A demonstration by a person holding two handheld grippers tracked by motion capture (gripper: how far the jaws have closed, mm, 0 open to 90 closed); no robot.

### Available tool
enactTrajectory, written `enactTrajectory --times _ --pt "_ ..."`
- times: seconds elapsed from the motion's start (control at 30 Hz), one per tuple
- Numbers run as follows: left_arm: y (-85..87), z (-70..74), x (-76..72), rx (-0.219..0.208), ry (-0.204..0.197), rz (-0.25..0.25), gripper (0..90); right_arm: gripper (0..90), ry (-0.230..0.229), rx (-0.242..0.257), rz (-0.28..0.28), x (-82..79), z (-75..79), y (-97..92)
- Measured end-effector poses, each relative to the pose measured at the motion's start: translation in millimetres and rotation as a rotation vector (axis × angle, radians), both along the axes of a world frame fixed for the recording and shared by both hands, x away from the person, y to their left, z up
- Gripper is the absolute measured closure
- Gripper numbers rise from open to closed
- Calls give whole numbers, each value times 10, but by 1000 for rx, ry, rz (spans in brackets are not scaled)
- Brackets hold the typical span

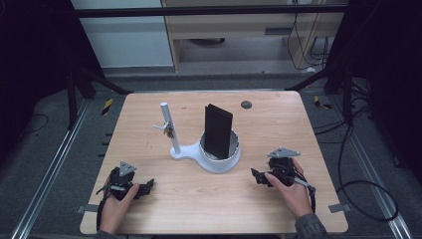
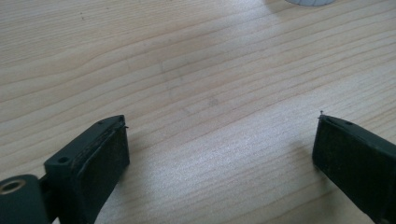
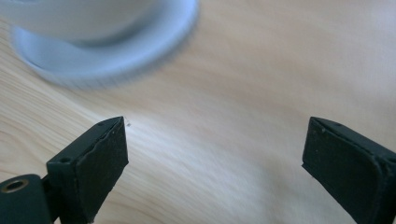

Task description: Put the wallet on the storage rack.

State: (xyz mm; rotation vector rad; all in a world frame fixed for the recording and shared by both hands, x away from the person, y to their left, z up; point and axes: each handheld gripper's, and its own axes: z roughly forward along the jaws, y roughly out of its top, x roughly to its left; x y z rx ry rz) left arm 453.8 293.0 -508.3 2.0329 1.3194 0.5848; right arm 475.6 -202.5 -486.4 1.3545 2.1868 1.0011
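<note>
Both hands sit at the near table edge, each with a gripper. Left gripper (image 1: 148,186) rests low on the wooden table (image 1: 278,124), jaws spread wide, nothing between them; its own view shows bare wood grain between the pads. Right gripper (image 1: 255,175) also released, jaws wide apart and empty, pointing toward the white stand (image 1: 215,160); in the right gripper view the stand's base (image 3: 107,56) is blurred just ahead.

The work piece looks to be the black flat slab (image 1: 218,130), standing upright in the stand's round cup at table centre, leaning slightly. A white post (image 1: 169,127) rises from the same base to the left, with a small clip-like part (image 1: 168,129) on it, too small to read.

Judgement: reach step, not yet contact. To do well, lift the right gripper to slab height, align jaws across the thin faces, close above the cup rim, then pull straight up. The left could steady the base so it doesn't drag.
</note>
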Motion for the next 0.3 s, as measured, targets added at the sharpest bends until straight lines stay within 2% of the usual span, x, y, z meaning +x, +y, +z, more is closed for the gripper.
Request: enactTrajectory --times 0.1,0.17,0.2,0.3 --pt "-1 -2 8 -1 2 0 17 77 45 -7 -46 0 -171 -83" --pt "1 -1 12 -2 5 -5 13 64 -1 -49 -47 -20 -239 -112" --pt "0 -2 13 -2 5 -5 11 53 -12 -49 -52 -28 -254 -114" --pt "-3 -3 14 0 4 -3 8 32 -7 -47 -63 -30 -257 -114"
